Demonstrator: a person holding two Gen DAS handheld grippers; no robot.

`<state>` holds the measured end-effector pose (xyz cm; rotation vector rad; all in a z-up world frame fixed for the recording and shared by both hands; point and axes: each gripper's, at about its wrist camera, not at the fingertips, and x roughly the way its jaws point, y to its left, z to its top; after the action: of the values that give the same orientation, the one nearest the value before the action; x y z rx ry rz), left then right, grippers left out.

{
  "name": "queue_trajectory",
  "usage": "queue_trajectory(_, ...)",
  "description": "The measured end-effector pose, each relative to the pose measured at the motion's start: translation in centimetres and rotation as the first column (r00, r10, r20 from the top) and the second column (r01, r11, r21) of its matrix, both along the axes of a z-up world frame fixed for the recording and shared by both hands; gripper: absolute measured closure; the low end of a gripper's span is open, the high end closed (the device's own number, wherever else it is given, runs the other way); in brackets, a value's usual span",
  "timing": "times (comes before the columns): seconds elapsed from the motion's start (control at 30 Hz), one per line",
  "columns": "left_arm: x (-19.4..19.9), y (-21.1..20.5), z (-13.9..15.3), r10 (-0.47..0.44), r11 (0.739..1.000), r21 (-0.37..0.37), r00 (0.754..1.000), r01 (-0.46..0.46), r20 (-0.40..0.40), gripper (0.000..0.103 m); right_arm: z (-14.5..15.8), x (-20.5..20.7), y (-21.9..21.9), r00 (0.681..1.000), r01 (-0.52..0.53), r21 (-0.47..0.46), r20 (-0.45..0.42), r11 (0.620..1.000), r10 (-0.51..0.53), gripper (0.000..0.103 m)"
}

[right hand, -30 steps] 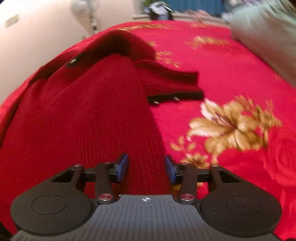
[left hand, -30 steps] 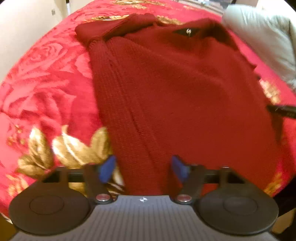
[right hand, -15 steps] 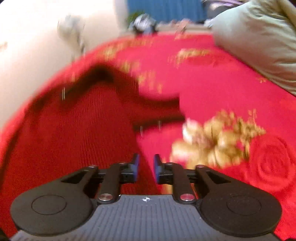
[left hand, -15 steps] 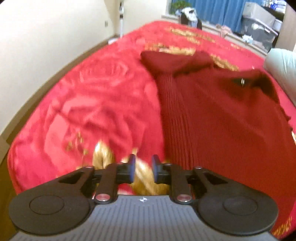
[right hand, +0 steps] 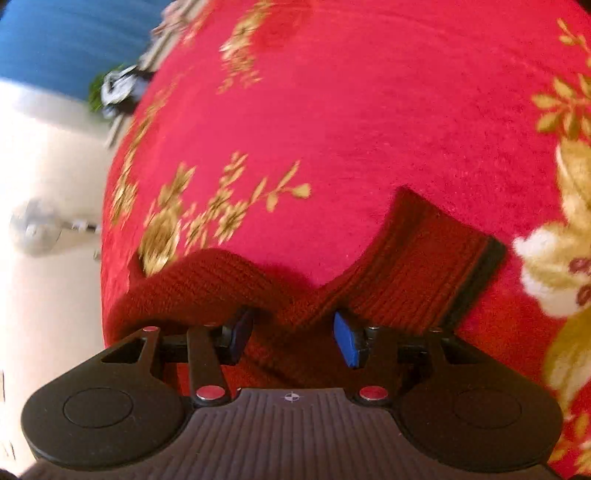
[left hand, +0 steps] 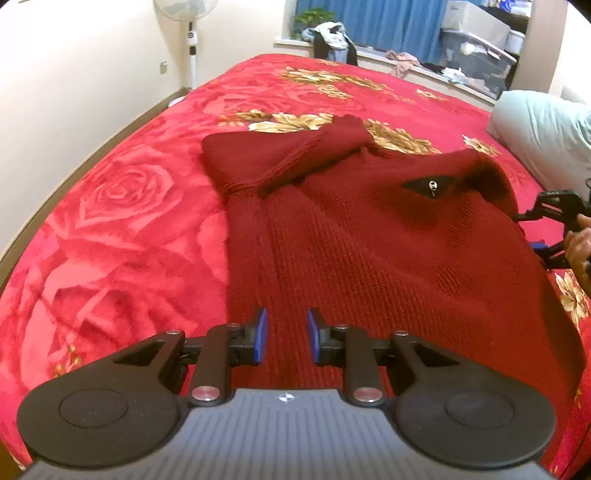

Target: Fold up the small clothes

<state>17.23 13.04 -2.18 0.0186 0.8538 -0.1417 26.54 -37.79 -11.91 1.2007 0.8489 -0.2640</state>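
A bed (left hand: pixel 122 206) covered by a red blanket (right hand: pixel 332 110) printed with roses and gold flowers fills most of both views. On it lies a dark red knitted sweater (left hand: pixel 388 258), spread out flat with its hem toward the left wrist camera and its neckline away from it; a small black triangular patch (left hand: pixel 430 184) with a metal emblem sits near the collar. One sleeve (left hand: pixel 280 155) is folded across the upper part of the garment, on the side nearer the wall. A pale pillow (left hand: pixel 543 144) rests at the bed's far right edge, and a standing fan (left hand: pixel 188 22) is by the wall.

The left claw (left hand: pixel 284 338) hovers over the near hem of the sweater, its blue-padded fingers (left hand: pixel 260 334) apart by a moderate gap with nothing between them; whether they touch the knit below cannot be told.

In the right wrist view, which is tilted and somewhat blurred, the right claw (right hand: pixel 293 334) stands wide apart, its fingers on either side of a raised fold of the sweater near the other sleeve's ribbed cuff (right hand: pixel 436 266), which has a dark edge. The knit lies between the pads but is not clamped. The same claw shows at the right edge of the left view, held in a hand (left hand: pixel 580 243) beside the sweater's shoulder.
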Motion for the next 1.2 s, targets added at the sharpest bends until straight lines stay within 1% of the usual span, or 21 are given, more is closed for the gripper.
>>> queue_trajectory(0.03, 0.2, -0.2, 0.0, -0.005, 1.000, 0.003, 1.000, 0.005, 0.002, 0.077, 0.0, 0.4, 0.2, 1.000, -0.006, -0.019, -0.013, 1.000, 0.006, 0.052)
queue_trajectory(0.07, 0.5, -0.4, 0.0, -0.010, 1.000, 0.004, 1.000, 0.010, 0.004, 0.077, 0.2, 0.5, 0.5, 0.999, -0.020, -0.043, -0.029, 0.999, 0.018, 0.063)
queue_trajectory(0.13, 0.8, -0.7, 0.1, -0.016, 1.000, 0.000, 1.000, 0.016, 0.007, 0.077, 0.8, 1.1, 1.1, 0.995, -0.065, -0.117, -0.081, 0.991, 0.055, 0.074)
queue_trajectory(0.2, 1.0, -0.7, 0.1, -0.019, 1.000, -0.004, 1.000, 0.019, 0.012, 0.077, 1.5, 1.4, 0.9, 0.991, -0.083, -0.138, -0.112, 0.987, 0.068, 0.084)
queue_trajectory(0.27, 1.1, -0.6, 0.2, -0.018, 1.000, -0.006, 1.000, 0.018, 0.015, 0.077, 2.9, 1.6, 0.4, 0.989, -0.098, -0.160, -0.126, 0.982, 0.078, 0.089)
queue_trajectory(0.3, 1.1, -0.5, 0.1, -0.016, 1.000, -0.005, 1.000, 0.016, 0.015, 0.077, 4.0, 2.1, 0.2, 0.991, -0.107, -0.206, -0.104, 0.973, 0.087, 0.090)
queue_trajectory(0.33, 1.2, -0.5, 0.1, -0.013, 1.000, -0.004, 1.000, 0.013, 0.015, 0.077, 5.9, 2.2, 0.1, 0.993, -0.118, -0.278, -0.055, 0.953, 0.107, 0.090)
queue_trajectory(0.43, 1.2, -0.2, 0.0, -0.008, 1.000, 0.001, 1.000, 0.008, 0.011, 0.077, 11.3, 2.4, -1.1, 0.977, -0.095, -0.470, 0.126, 0.877, 0.173, 0.091)
queue_trajectory(0.53, 1.4, 0.1, -0.2, 0.001, 1.000, 0.007, 1.000, -0.001, 0.007, 0.077, 15.6, 1.7, -3.9, 0.936, 0.055, -0.668, 0.293, 0.742, 0.195, 0.091)
queue_trajectory(0.57, 1.5, 0.2, -0.2, 0.003, 1.000, 0.007, 1.000, -0.003, 0.007, 0.077, 16.4, 1.4, -5.3, 0.922, 0.110, -0.693, 0.338, 0.712, 0.186, 0.091)
queue_trajectory(0.63, 1.7, 0.3, -0.3, 0.006, 1.000, 0.010, 1.000, -0.006, 0.006, 0.077, 16.6, 0.9, -8.8, 0.910, 0.217, -0.698, 0.398, 0.682, 0.118, 0.091)
queue_trajectory(0.7, 1.8, 0.3, -0.4, 0.008, 1.000, 0.013, 1.000, -0.008, 0.001, 0.077, 15.1, 0.7, -12.6, 0.917, 0.274, -0.693, 0.398, 0.667, 0.037, 0.092)
queue_trajectory(0.77, 2.0, 0.2, -0.6, 0.006, 1.000, 0.016, 1.000, -0.006, -0.004, 0.077, 11.6, 1.4, -16.0, 0.947, 0.263, -0.685, 0.320, 0.679, -0.044, 0.090)
queue_trajectory(0.8, 2.1, 0.2, -0.7, 0.003, 1.000, 0.018, 1.000, -0.002, -0.006, 0.077, 9.2, 2.0, -17.5, 0.967, 0.220, -0.667, 0.244, 0.712, -0.071, 0.089)
queue_trajectory(0.87, 2.3, -0.1, -0.8, -0.005, 1.000, 0.022, 1.000, 0.005, -0.007, 0.077, 3.7, 2.8, -19.7, 0.996, 0.087, -0.578, 0.060, 0.812, -0.064, 0.086)
queue_trajectory(0.9, 2.3, -0.2, -0.8, -0.009, 1.000, 0.024, 1.000, 0.009, -0.008, 0.077, 2.1, 2.5, -20.0, 0.998, 0.057, -0.554, 0.009, 0.831, -0.063, 0.086)
queue_trajectory(0.93, 2.3, -0.3, -0.8, -0.012, 1.000, 0.026, 1.000, 0.012, -0.010, 0.077, 0.9, 1.8, -19.8, 0.995, 0.059, -0.573, -0.033, 0.817, -0.095, 0.085)
queue_trajectory(1.0, 2.4, -0.5, -0.9, -0.010, 1.000, 0.029, 1.000, 0.010, -0.014, 0.076, 0.2, 0.7, -19.0, 0.988, 0.095, -0.613, -0.036, 0.784, -0.148, 0.084)
queue_trajectory(1.07, 2.4, -0.5, -0.9, -0.010, 1.000, 0.025, 1.000, 0.010, -0.013, 0.073, 0.2, -0.7, -17.9, 0.986, 0.134, -0.602, 0.002, 0.787, -0.166, 0.084)
queue_trajectory(1.13, 2.4, -0.5, -0.9, -0.010, 1.000, 0.023, 1.000, 0.010, -0.013, 0.071, 0.8, -1.1, -15.6, 0.996, 0.086, -0.576, 0.047, 0.813, -0.071, 0.084)
queue_trajectory(1.2, 2.3, -0.4, -0.9, -0.003, 1.000, 0.013, 1.000, 0.004, -0.021, 0.069, 1.7, -1.2, -12.1, 0.990, -0.042, -0.558, 0.087, 0.829, 0.109, 0.083)
